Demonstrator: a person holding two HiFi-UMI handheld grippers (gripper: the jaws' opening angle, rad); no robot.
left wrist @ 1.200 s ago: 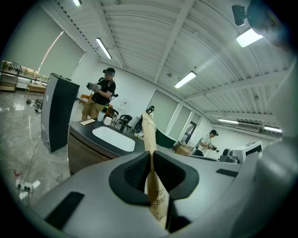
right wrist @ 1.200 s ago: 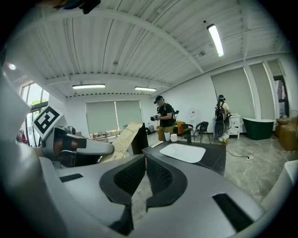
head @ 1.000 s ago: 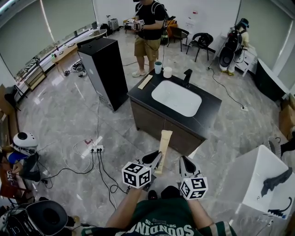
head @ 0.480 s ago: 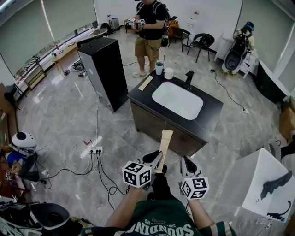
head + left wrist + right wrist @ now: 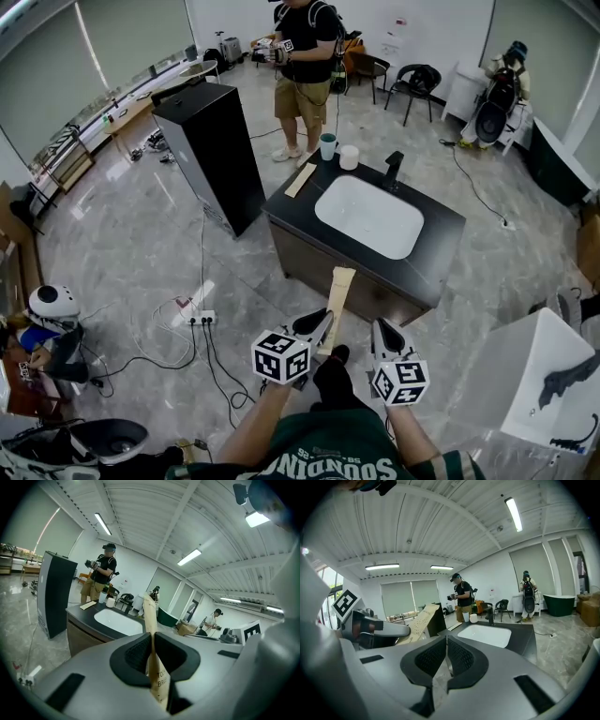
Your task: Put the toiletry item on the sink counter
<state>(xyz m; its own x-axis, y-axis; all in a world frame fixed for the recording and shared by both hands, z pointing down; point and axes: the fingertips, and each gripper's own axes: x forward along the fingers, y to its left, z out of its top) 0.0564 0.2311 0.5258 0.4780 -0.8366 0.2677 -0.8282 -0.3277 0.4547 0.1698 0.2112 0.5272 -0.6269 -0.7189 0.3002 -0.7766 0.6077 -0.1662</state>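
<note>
Most of the task is judged left. The table [image 5: 431, 272] with its sink [image 5: 368, 217] is seen ahead, well apart from the toothbrush packet [image 5: 337, 292], which is gripped upright by the left hand-held gripper [image 5: 317, 328]. The right hand-held gripper [image 5: 382, 336] is clenched on nothing. Carry and set-down are not yet done.

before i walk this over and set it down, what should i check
1. Left gripper shut on the paper packet, packet upright: ok.
2. Right gripper shut, nothing between its jaws: ok.
3. Bare landing spot on the sink counter, beside the basin: ok.
4. Counter likely within reach: not ok, floor lies between.
5. Power strip and cables lie left of the path: ok.
6. How firm the grip is: cannot tell.
</note>
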